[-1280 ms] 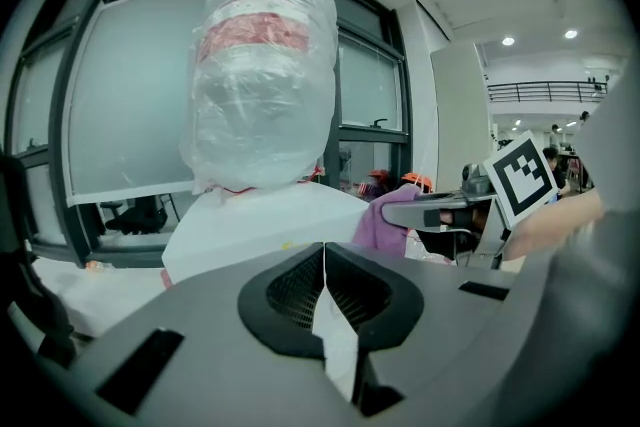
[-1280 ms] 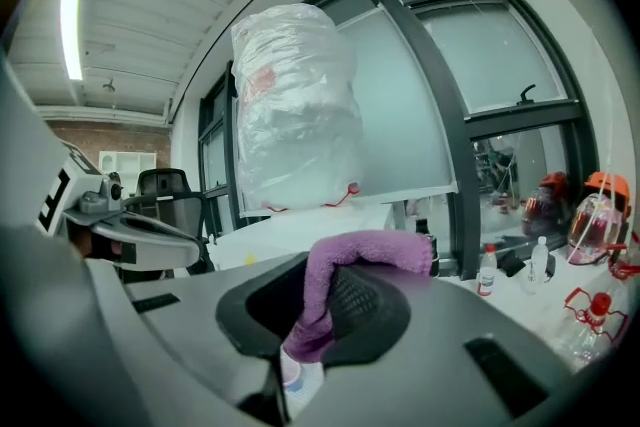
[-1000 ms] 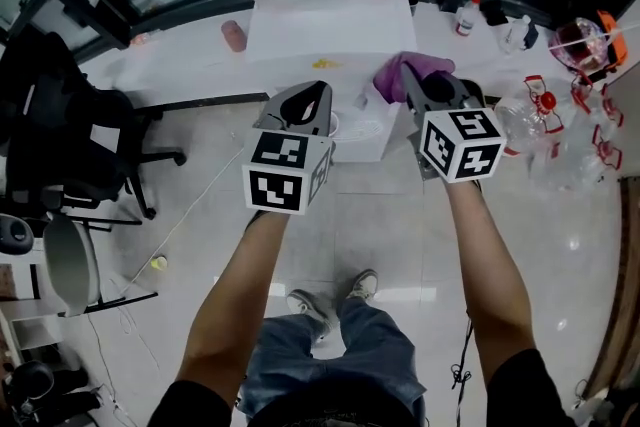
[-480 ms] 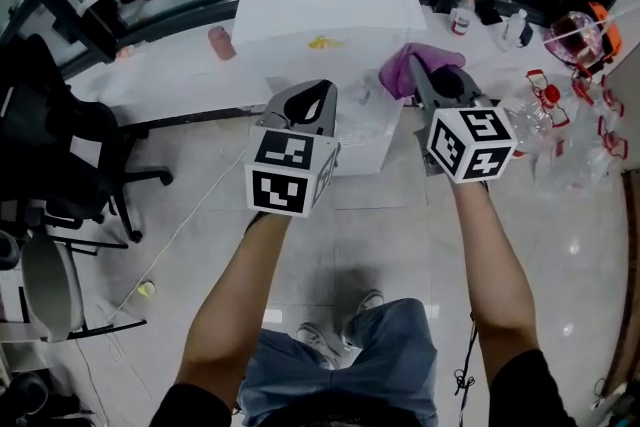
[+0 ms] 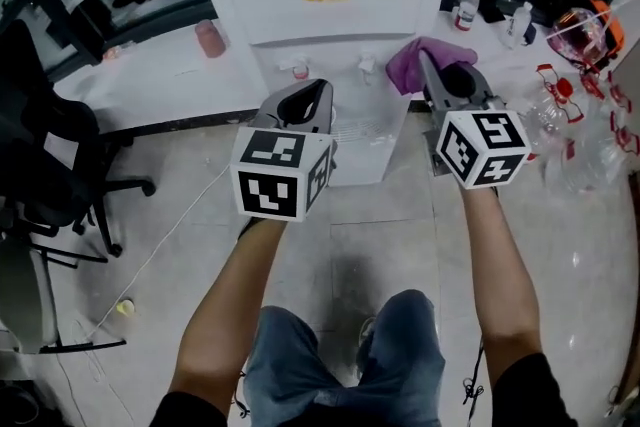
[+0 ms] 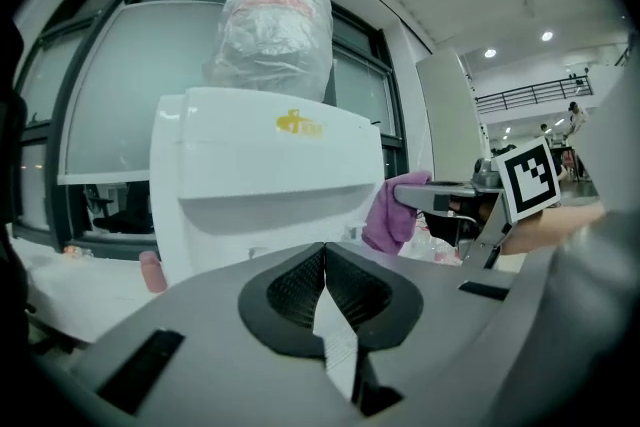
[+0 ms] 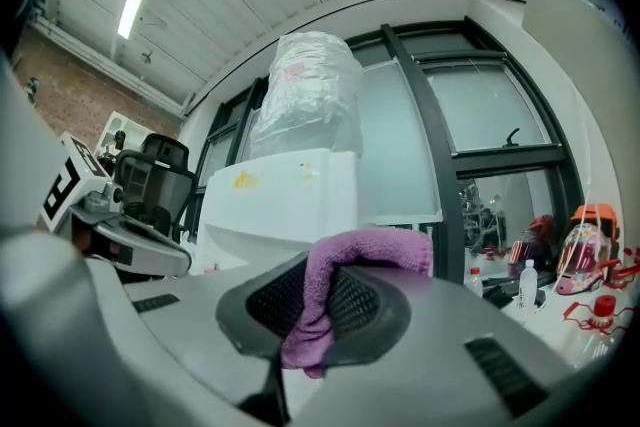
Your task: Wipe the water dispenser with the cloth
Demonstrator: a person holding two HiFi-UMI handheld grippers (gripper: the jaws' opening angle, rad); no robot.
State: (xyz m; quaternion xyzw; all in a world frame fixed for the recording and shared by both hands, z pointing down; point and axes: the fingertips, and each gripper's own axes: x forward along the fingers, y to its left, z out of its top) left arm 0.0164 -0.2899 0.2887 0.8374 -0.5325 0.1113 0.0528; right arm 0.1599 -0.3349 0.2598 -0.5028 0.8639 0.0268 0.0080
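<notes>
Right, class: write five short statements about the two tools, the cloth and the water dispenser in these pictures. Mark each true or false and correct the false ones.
1. The right tool is shut on the purple cloth. True.
2. The left tool also holds a cloth. False: its jaws are together with nothing between them.
3. The water dispenser is black. False: it is white with a yellow logo.
4. A plastic-wrapped bottle sits on top of the dispenser. True.
5. The small pink container lies on the floor. False: it stands on the white table beside the dispenser.
</notes>
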